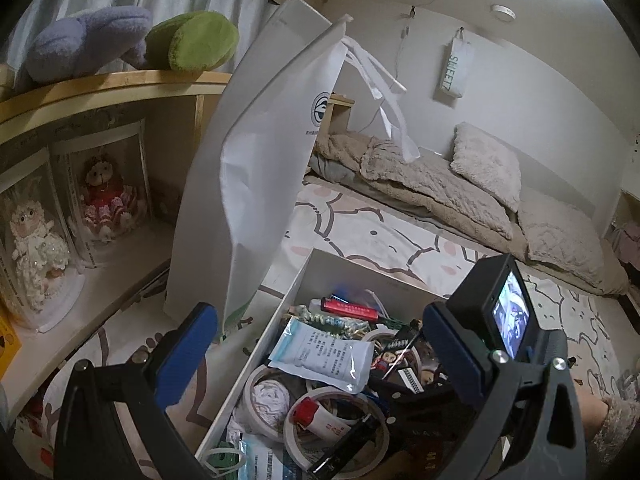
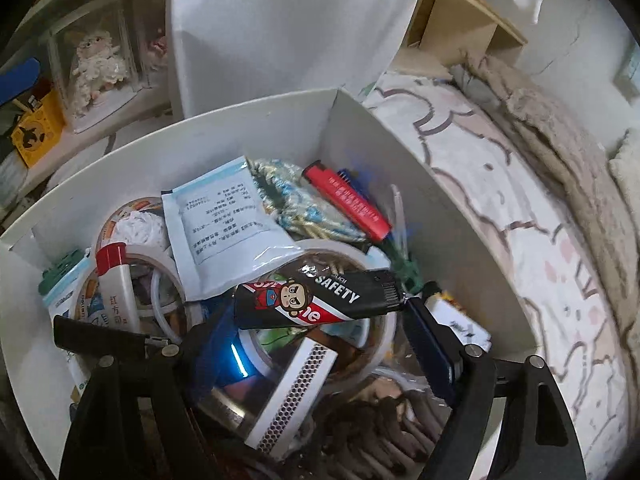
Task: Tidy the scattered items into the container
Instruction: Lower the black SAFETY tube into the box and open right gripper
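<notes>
A white box (image 2: 280,120) stands on the bed, full of small items: a red lighter (image 2: 348,200), a mask packet (image 2: 224,224), tape rolls (image 2: 132,256), a red-capped tube (image 2: 116,280) and a matchbox (image 2: 296,392). My right gripper (image 2: 320,336) hangs over the box with its jaws wide. A black cartoon-print lighter (image 2: 320,300) lies crosswise between the blue fingers on top of the pile, and the pads do not press it. My left gripper (image 1: 320,354) is open and empty, at the box's (image 1: 312,276) near-left side.
A tall white tote bag (image 1: 248,184) stands against the box's far-left corner. A wooden shelf with boxed dolls (image 1: 104,196) runs along the left. Beige blankets and pillows (image 1: 440,184) lie on the bed beyond. A person's sleeve (image 1: 616,424) shows at lower right.
</notes>
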